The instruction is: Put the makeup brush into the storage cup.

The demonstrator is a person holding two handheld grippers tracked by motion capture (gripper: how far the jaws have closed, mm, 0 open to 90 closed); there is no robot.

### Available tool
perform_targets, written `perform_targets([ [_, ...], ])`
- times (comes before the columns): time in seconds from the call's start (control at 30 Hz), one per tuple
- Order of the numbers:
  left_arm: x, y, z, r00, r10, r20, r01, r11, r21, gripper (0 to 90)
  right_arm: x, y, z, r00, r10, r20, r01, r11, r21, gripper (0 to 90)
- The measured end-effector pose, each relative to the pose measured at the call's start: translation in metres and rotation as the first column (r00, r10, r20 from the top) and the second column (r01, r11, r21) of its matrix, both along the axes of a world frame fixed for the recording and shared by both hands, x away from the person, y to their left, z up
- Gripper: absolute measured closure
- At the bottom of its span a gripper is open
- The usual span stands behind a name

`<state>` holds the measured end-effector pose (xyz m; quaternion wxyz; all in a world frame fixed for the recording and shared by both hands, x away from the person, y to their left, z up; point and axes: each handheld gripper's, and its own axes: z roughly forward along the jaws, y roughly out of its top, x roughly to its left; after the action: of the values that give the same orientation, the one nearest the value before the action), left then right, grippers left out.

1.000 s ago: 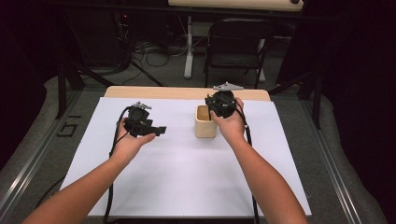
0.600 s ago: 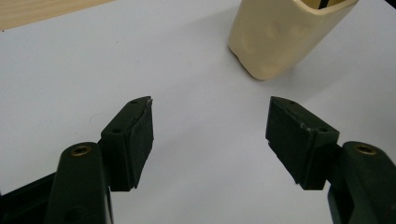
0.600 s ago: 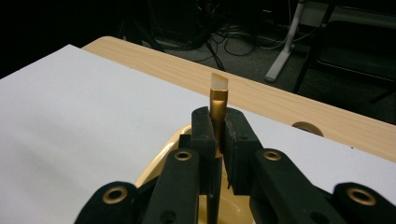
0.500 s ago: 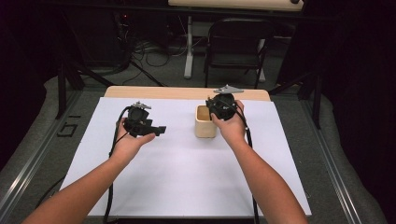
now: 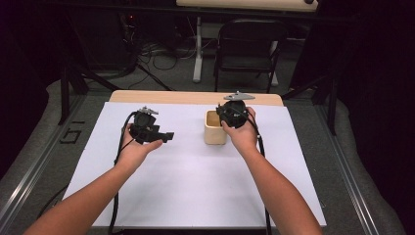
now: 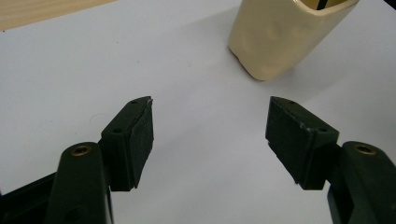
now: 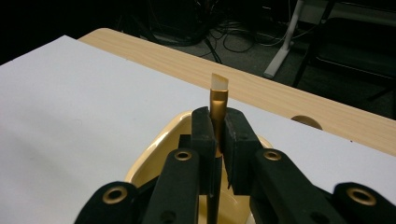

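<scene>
My right gripper (image 7: 218,135) has its two black jaws pinched tight on a slim gold stick (image 7: 216,100) with a pale, slanted tip; it stands upright between my pads, the tip poking up past them. Just under the jaws sits a cream cup (image 7: 154,154), its rounded rim curving off to the left and its open mouth right below my grip, so the stick's dark lower end runs down toward it. The cup rests on a white sheet (image 7: 70,107) spread over a wooden table (image 7: 280,98), whose bare far edge runs across behind. Beyond that lie a dark floor, tangled cables (image 7: 224,37) and a black chair (image 7: 355,46) at far right
</scene>
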<state>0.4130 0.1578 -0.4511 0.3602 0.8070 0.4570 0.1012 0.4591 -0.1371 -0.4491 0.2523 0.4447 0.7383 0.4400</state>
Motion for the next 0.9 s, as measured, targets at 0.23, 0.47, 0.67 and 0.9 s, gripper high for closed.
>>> perform_targets([
  [0.23, -0.0001, 0.0003, 0.0001, 1.0000, 0.003, 0.001, -0.003, 1.0000, 0.001, 32.6, -0.0003, 0.0001, -0.0020, 1.0000, 0.004, -0.001, -0.004, 1.000, -0.009, 84.0],
  [0.47, -0.0001, 0.0003, 0.0001, 1.0000, 0.005, 0.001, -0.005, 1.0000, 0.000, 32.6, -0.0004, -0.0002, -0.0058, 1.0000, 0.002, -0.009, -0.002, 1.000, -0.013, 84.0],
  [0.67, 0.0000, 0.0001, -0.0001, 1.0000, 0.004, 0.001, -0.004, 1.0000, -0.001, 32.6, -0.0003, 0.0006, -0.0082, 0.9999, 0.007, -0.013, -0.007, 1.000, -0.020, 84.0],
  [0.9, -0.0003, -0.0003, -0.0004, 1.0000, 0.005, 0.004, -0.005, 1.0000, 0.004, 32.6, -0.0002, 0.0011, -0.0097, 0.9998, 0.004, -0.019, -0.005, 1.000, -0.030, 84.0],
])
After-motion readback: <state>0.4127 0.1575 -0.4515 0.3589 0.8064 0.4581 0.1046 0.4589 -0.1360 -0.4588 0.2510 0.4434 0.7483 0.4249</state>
